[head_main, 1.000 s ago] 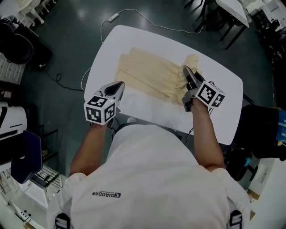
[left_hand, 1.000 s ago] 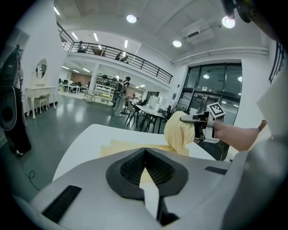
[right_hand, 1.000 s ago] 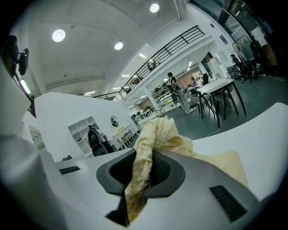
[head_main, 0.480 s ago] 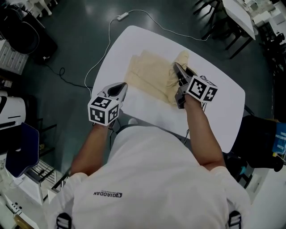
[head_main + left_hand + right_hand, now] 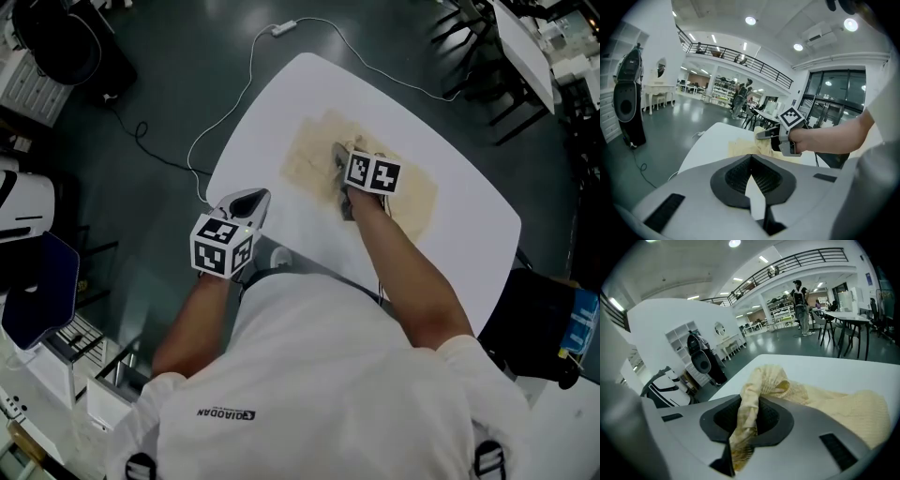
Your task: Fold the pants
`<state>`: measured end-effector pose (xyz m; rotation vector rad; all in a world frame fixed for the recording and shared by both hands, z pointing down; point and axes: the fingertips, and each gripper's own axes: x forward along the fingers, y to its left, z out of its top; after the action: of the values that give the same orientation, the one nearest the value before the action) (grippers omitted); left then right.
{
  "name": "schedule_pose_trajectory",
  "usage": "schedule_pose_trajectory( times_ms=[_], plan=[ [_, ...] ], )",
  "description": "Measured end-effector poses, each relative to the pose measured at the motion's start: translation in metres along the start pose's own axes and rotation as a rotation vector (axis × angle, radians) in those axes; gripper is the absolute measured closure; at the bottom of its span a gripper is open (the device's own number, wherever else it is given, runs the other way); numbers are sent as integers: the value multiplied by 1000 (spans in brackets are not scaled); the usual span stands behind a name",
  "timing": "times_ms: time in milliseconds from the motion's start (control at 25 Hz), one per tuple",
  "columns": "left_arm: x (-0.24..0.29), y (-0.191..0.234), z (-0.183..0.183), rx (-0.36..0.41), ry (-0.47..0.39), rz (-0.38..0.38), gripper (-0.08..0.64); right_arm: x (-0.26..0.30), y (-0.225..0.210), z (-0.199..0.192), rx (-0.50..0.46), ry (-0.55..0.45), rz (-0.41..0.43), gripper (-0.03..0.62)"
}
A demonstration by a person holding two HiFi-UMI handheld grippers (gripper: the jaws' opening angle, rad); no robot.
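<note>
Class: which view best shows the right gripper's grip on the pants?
Right gripper view: the pants are pinched between its jaws. Head view hides it under the right gripper; left gripper view is distant.

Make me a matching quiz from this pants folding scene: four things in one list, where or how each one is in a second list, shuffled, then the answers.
Things
1. right gripper
2. left gripper
3. pants
4. cable

Places or states
A. lying on the dark floor beyond the table
B. pale yellow, lying on the white table
C. empty, by the table's near left edge
D. clamped on a bunched fold of fabric

Pairs: 1-D, 2-C, 3-B, 4-A

Note: the right gripper's fingers have just opened a touch, with the fabric between them.
</note>
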<state>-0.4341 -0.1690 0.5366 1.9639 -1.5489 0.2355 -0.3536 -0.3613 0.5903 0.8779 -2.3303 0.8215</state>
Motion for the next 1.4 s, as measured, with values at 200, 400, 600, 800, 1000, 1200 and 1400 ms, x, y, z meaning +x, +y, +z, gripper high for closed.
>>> schedule_pose_trajectory(
  times_ms=[200,400,600,800,1000,1200,1400],
  plan=[
    [-3,9,-12,-24,25,14,534,49,0,-24,-50,96,-36,509],
    [2,16,-12,-54,40,27,534,84,2,-31,-21,158,-11,447],
    [-2,30,-11,-83,41,58,534,102,9,-28,-5,182,56,388],
    [-10,37,-13,-91,32,71,534,99,15,-23,28,147,95,374],
    [-13,33,-19,-62,21,55,534,79,29,-23,13,95,111,376],
    [-9,20,-11,-34,8,30,534,45,33,-14,-8,38,133,390],
    [1,-4,-4,12,5,10,534,-11,24,-4,-5,-58,169,438]
  ],
)
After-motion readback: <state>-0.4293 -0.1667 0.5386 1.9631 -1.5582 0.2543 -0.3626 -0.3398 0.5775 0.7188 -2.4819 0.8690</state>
